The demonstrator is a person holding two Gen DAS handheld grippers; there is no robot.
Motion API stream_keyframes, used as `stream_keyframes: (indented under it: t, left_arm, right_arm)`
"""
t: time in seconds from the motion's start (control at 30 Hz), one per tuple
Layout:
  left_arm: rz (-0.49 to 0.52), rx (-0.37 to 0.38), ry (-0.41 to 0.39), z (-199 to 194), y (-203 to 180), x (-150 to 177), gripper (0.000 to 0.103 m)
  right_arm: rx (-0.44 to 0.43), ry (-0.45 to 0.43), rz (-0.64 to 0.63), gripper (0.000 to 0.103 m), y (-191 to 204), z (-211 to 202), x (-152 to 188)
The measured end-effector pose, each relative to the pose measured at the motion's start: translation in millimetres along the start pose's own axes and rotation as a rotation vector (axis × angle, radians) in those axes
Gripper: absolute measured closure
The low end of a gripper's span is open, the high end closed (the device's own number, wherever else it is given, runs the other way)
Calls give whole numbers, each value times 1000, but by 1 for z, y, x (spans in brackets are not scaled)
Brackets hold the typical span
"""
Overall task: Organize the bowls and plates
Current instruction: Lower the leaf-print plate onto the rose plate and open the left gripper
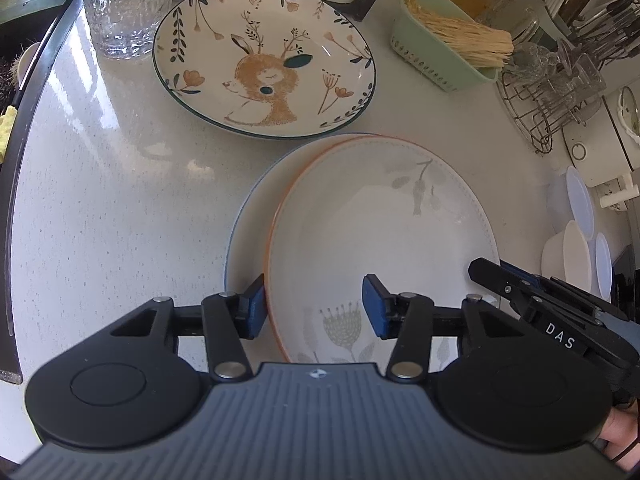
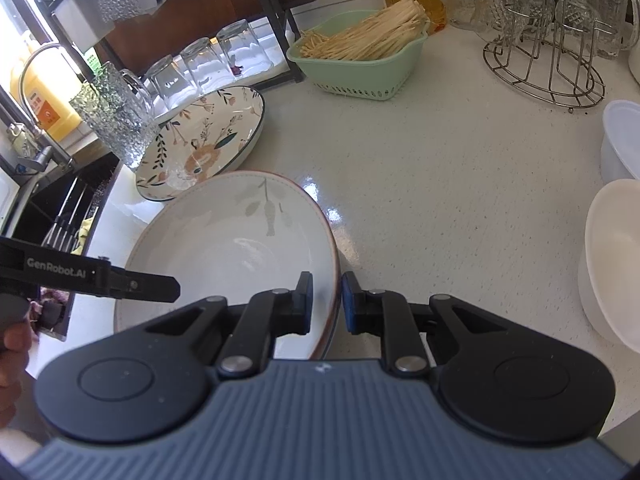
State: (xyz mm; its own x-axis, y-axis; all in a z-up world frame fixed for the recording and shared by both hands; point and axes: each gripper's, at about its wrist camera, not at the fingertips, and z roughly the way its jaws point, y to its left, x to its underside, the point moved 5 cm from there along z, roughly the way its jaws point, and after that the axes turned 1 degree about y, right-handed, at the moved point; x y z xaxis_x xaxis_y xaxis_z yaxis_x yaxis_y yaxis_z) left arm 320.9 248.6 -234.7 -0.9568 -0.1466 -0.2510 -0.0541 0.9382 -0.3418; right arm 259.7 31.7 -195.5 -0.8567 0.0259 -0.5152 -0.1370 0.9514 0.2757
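An orange-rimmed white plate (image 1: 380, 232) lies on a blue-rimmed plate (image 1: 248, 232) on the pale counter. My left gripper (image 1: 314, 312) is open, its fingers astride the orange plate's near left rim. My right gripper (image 2: 326, 304) has its pads close on either side of the same plate's (image 2: 232, 240) right rim; contact is not clear. The right gripper also shows in the left wrist view (image 1: 520, 288). A deer-patterned plate (image 1: 264, 60) lies behind; it also shows in the right wrist view (image 2: 204, 140).
A textured glass (image 1: 124, 4) stands far left by the sink (image 1: 24, 60). A green basket of sticks (image 1: 444, 40), a wire glass rack (image 2: 548, 52) and white bowls (image 2: 612, 260) sit to the right. Upturned glasses (image 2: 200, 64) stand on a shelf behind.
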Motion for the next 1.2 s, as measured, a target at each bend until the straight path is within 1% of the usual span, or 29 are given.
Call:
stream_keyframes:
  t: [0.17, 0.33, 0.47, 0.6, 0.83, 1.07, 1.2]
  left_arm:
    - [-21, 2, -6, -7, 2, 0, 49]
    - [-15, -8, -10, -15, 1, -4, 49]
    - [-4, -27, -28, -22, -2, -6, 49]
    - [5, -37, -53, -31, -3, -5, 49]
    - [39, -65, -105, -44, -12, -5, 49]
    - [68, -94, -167, -60, -24, 1, 49]
    - [84, -93, -212, -75, -36, 5, 49]
  right_arm:
    - [8, 2, -17, 84, 2, 0, 0]
    - [5, 1, -17, 84, 1, 0, -1]
    - [11, -30, -25, 84, 1, -5, -3]
    - [15, -51, -25, 84, -1, -11, -6]
    - [-5, -88, -46, 84, 3, -24, -12]
    - [-19, -144, -88, 85, 10, -50, -19]
    - [-30, -177, -97, 84, 12, -67, -21]
